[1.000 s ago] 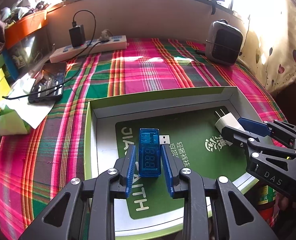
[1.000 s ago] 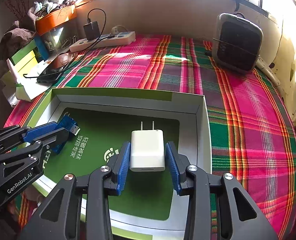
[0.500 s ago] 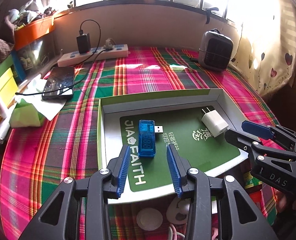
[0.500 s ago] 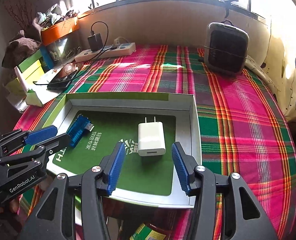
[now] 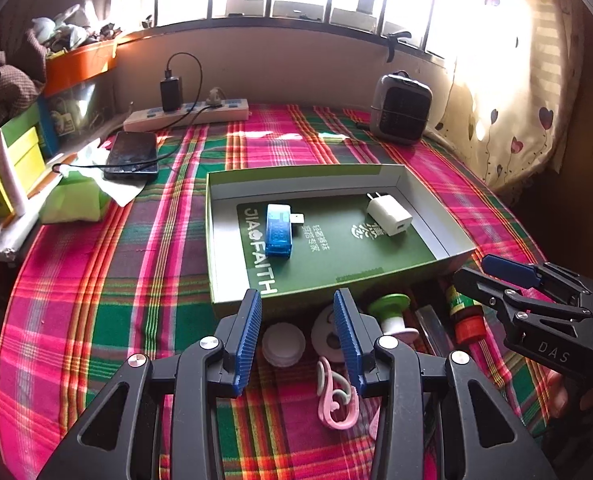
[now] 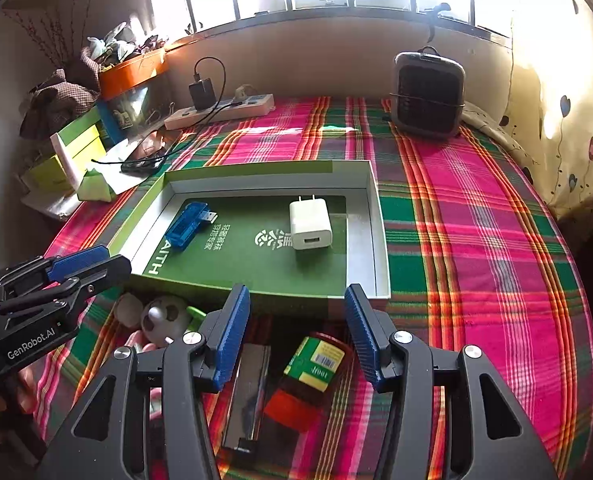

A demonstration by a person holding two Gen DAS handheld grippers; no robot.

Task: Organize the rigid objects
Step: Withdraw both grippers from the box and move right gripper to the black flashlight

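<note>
A green-and-white box tray (image 5: 212,216) (image 6: 380,248) lies on the plaid cloth. In it lie a blue USB meter (image 5: 279,230) (image 6: 186,224) on the left and a white charger plug (image 5: 389,215) (image 6: 310,224) on the right. My left gripper (image 5: 297,336) is open and empty, pulled back before the tray's near edge. My right gripper (image 6: 297,336) is open and empty, also back from the tray. Below them lie a white round cap (image 5: 283,345), a pink clip (image 5: 334,400), a green-topped spool (image 5: 390,312), a small bottle (image 6: 310,380) and a grey metal bar (image 6: 248,392).
A power strip with a black adapter (image 5: 186,114), a phone (image 5: 132,156), a small heater (image 5: 400,114) and boxes with tissue (image 5: 12,176) stand at the back and left. A curtain (image 5: 516,100) hangs at the right.
Both grippers have let go of the USB meter and the charger and drawn back and up from the tray. The loose things in front of the tray have come into view.
</note>
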